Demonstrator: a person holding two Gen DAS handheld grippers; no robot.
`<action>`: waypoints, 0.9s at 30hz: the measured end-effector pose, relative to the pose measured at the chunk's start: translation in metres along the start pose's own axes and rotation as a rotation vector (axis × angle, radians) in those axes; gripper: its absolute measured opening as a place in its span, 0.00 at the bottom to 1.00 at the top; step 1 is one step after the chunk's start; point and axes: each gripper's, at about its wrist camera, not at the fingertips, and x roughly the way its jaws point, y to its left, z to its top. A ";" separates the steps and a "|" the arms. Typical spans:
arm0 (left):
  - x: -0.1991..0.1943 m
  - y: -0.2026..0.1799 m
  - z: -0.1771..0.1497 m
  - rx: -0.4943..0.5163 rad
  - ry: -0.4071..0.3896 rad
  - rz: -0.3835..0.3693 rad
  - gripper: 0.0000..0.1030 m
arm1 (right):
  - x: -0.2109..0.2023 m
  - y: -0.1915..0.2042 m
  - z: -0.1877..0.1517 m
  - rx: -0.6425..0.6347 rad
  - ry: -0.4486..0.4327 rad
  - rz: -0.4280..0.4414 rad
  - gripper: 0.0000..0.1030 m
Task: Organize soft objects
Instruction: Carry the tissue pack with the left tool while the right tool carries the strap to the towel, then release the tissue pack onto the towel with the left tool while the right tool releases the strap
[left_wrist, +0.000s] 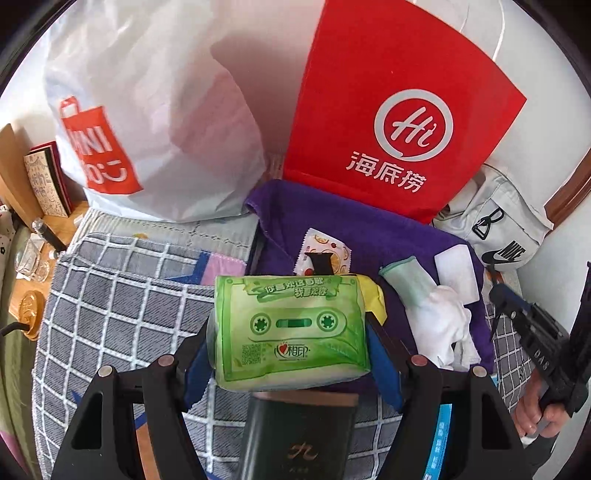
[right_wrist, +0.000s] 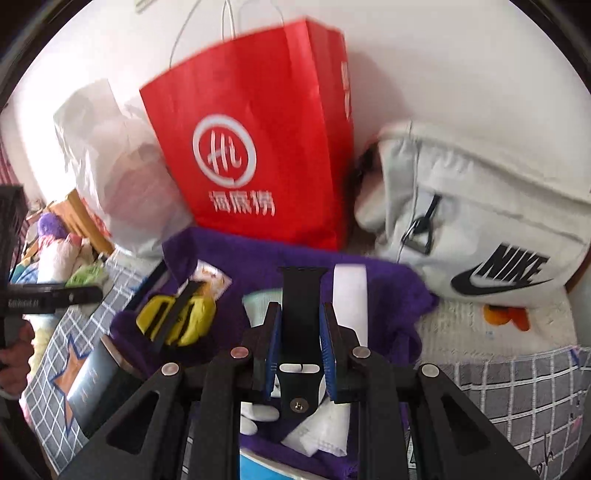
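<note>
My left gripper is shut on a green tissue pack and holds it above the grey checked blanket. My right gripper is shut on a black watch strap and holds it over the purple towel. On the towel lie a white glove, a pale green glove, a white sponge block, a fruit-print sachet and a yellow item. The right gripper also shows at the right edge of the left wrist view.
A red paper bag and a white Miniso plastic bag stand against the wall at the back. A white Nike bag lies at the right. A dark box sits under the left gripper. Books and small things stand at the left.
</note>
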 end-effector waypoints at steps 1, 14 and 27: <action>0.006 -0.003 0.003 -0.004 0.006 -0.007 0.70 | 0.004 -0.001 -0.001 -0.005 0.020 0.003 0.20; 0.057 -0.036 0.029 0.016 0.040 -0.032 0.70 | 0.018 -0.003 -0.013 -0.079 0.098 0.016 0.20; 0.102 -0.043 0.036 -0.033 0.135 -0.069 0.72 | 0.037 -0.013 -0.018 -0.014 0.162 0.054 0.20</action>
